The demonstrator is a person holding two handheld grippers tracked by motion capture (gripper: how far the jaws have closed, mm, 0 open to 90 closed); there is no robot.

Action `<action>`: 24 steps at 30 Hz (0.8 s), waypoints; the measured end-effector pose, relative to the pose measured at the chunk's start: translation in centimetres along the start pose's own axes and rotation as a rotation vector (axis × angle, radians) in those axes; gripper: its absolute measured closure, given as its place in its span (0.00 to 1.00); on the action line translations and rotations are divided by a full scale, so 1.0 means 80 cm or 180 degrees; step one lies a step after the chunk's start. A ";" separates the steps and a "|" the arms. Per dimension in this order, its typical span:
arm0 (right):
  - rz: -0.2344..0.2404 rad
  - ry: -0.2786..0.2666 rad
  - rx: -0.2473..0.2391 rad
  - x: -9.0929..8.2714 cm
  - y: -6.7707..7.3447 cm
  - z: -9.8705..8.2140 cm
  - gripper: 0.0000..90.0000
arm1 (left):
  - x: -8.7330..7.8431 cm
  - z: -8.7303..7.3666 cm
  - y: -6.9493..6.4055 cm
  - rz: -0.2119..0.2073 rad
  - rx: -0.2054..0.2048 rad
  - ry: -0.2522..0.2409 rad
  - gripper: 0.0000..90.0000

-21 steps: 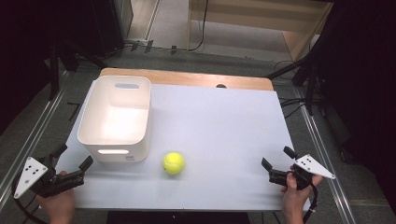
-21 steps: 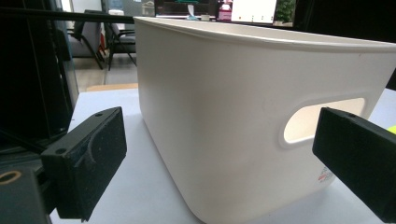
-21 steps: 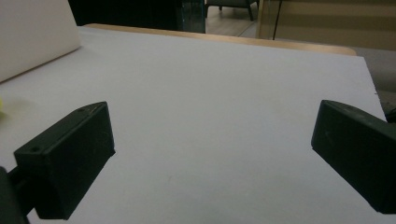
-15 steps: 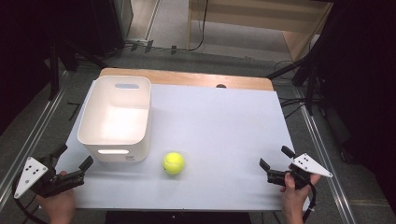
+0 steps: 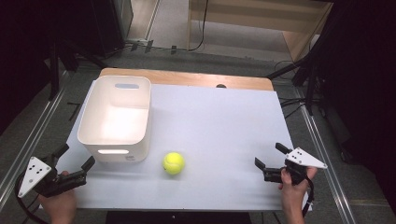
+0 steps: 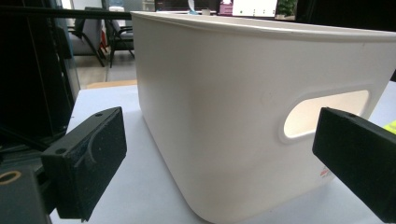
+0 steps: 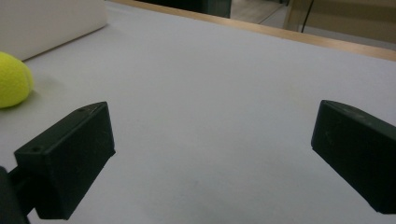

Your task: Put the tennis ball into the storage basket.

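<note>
A yellow tennis ball (image 5: 173, 163) lies on the pale table (image 5: 219, 121), just off the near right corner of a white plastic bin (image 5: 116, 116) with handle slots. My left gripper (image 5: 74, 157) is open at the table's near left corner, its jaws aimed at the bin's near end (image 6: 243, 116). At the near right my right gripper (image 5: 270, 155) is open and holds nothing, pointing left across bare tabletop. The ball (image 7: 13, 79) shows at the left edge of the right gripper view.
A wooden strip (image 5: 187, 78) runs along the table's far edge. Metal rails (image 5: 322, 154) flank the table on both sides. Dark stands and cables sit on the floor beyond.
My right gripper has shifted slightly left and inward over the table. The left gripper, the ball and the bin have stayed put.
</note>
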State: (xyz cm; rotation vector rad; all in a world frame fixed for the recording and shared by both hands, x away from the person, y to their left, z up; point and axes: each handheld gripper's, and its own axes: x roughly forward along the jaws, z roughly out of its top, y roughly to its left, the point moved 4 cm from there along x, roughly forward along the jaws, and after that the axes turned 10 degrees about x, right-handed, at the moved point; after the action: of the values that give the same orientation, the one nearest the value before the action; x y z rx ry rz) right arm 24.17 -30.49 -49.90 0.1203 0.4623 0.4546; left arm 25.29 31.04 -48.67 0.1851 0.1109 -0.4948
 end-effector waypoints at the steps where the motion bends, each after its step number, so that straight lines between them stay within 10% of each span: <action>1: 0.0013 0.0027 -0.0012 0.002 0.002 0.002 0.00 | 0.000 0.000 0.000 -0.0009 -0.0010 -0.0013 0.03; 24: 0.0429 0.0441 -0.0507 0.052 0.071 0.034 0.00 | 0.002 -0.001 0.000 -0.0030 -0.0014 0.0038 0.03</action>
State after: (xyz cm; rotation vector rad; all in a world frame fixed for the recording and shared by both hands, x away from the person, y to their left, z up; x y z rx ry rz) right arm 26.46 -23.59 -47.93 -0.0344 0.5538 0.6329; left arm 25.40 30.97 -48.80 0.1833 0.1245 -0.5029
